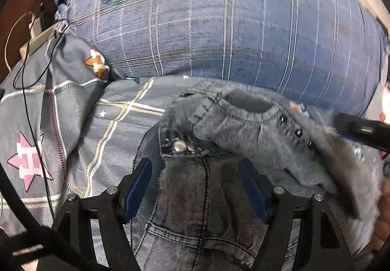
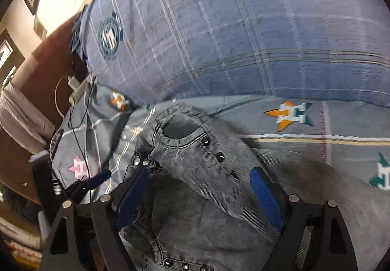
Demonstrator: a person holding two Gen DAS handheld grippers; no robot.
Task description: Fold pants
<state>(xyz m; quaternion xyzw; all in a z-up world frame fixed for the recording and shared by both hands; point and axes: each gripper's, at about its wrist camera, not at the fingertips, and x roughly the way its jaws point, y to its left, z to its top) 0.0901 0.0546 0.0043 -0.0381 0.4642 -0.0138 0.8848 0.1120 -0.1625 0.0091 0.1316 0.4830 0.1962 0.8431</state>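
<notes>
both of my grippers, left gripper [image 1: 196, 188] and right gripper [image 2: 199, 194], hang with jaws spread and gripping nothing over the grey pants [image 1: 195, 198] bunched on the bedspread [image 1: 117, 120] below the pillow [image 1: 219, 27], so i judge folding barely begun.

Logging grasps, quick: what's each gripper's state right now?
Left gripper: open, over the jeans, gripping nothing.
Right gripper: open, jeans between its fingers, not clamped.

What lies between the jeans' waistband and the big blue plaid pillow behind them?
Only a strip of grey patterned bedsheet separates the jeans from the plaid pillow; the right wrist view shows it best.
</notes>
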